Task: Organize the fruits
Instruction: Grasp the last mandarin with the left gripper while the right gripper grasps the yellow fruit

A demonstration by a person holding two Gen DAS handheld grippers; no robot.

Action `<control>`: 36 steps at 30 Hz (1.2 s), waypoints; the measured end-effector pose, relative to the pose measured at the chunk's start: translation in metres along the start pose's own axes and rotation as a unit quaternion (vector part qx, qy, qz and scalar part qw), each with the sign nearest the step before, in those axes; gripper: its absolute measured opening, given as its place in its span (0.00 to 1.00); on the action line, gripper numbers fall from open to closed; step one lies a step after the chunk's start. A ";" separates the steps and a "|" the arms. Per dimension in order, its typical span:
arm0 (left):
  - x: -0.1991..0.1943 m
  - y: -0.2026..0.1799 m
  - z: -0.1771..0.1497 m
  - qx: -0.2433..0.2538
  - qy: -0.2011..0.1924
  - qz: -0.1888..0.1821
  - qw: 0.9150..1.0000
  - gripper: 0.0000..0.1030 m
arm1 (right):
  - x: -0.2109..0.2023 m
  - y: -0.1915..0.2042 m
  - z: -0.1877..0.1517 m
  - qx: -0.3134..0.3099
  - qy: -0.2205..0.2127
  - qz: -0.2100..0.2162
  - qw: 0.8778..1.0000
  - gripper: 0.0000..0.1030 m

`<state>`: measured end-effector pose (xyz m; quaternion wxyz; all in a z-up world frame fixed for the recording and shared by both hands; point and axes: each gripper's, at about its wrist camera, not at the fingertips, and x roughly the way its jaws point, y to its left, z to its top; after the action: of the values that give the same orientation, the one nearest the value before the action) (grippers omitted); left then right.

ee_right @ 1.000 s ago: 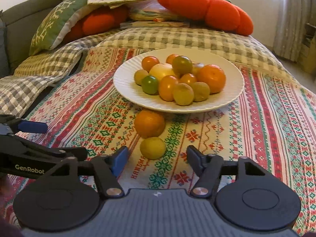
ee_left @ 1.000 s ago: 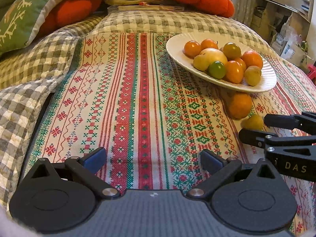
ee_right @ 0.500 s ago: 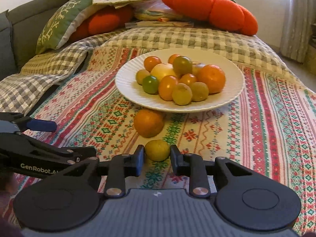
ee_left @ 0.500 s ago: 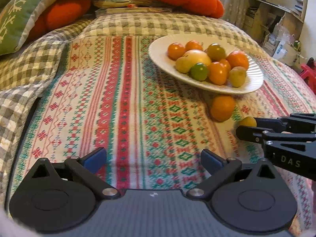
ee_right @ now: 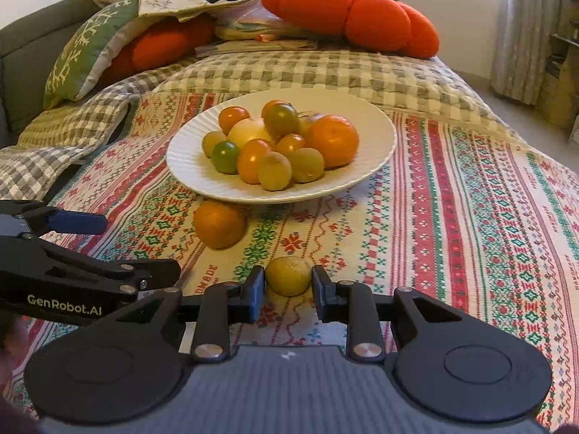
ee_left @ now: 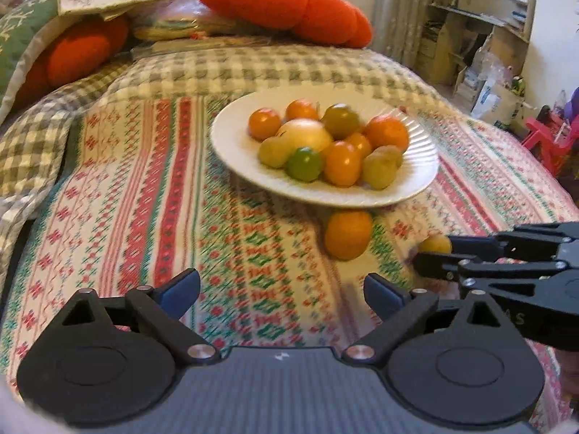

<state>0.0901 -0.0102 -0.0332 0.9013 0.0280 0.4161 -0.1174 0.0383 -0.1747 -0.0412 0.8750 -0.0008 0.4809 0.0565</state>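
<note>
- Right wrist view has pretty much the whole job in one shot: a striped cloth (ee_right: 452, 195) covers everything ahead of the gripper, with a checked quilt and an orange cushion (ee_right: 354, 11) way out past it.
- plate (ee_right: 188, 159) sits straight ahead, further out than the loose fruit, and it's already piled with small oranges, tomatoes and green-yellow ones. So I'd say most of the sorting is done.
- orange (ee_right: 219, 223) is still on the cloth, ahead and a bit left of the right gripper, tucked right by the plate's near rim. Can't tell if it actually touches the rim. Nothing is on it yet, so that's one left.
- lemon (ee_right: 288, 275) (small yellow fruit, my guess) is the other stray, and it sits right between the right gripper (ee_right: 286, 289) fingers. Jaws are pulled in against both its sides, so it looks clamped. Can't tell if it's off the cloth yet.
- left gripper (ee_left: 280, 291) is spread wide with nothing in it, only cloth between the fingers. The orange is ahead and a bit to its right.
- Rough guess: two fruits to go, one of them already grabbed and just needing a short trip forward to the plate.
</note>
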 end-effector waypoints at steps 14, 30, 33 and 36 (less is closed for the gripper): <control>0.012 -0.014 0.010 -0.020 -0.006 -0.057 0.998 0.52 | -0.004 -0.011 -0.002 0.012 -0.001 -0.005 1.000 0.24; 0.015 -0.024 0.014 -0.003 -0.004 -0.053 0.999 0.17 | -0.004 -0.010 -0.002 0.009 0.000 -0.009 1.000 0.24; 0.014 -0.023 0.013 -0.003 0.000 -0.056 0.998 0.17 | -0.005 -0.010 -0.002 0.010 0.000 -0.010 1.000 0.24; 0.013 -0.021 0.013 -0.004 0.003 -0.058 0.998 0.16 | -0.006 -0.011 -0.003 0.015 0.001 -0.010 1.000 0.25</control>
<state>0.1027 -0.0353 -0.0335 0.8919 0.0010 0.4201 -0.1675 0.0341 -0.1863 -0.0382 0.8751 0.0075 0.4823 0.0404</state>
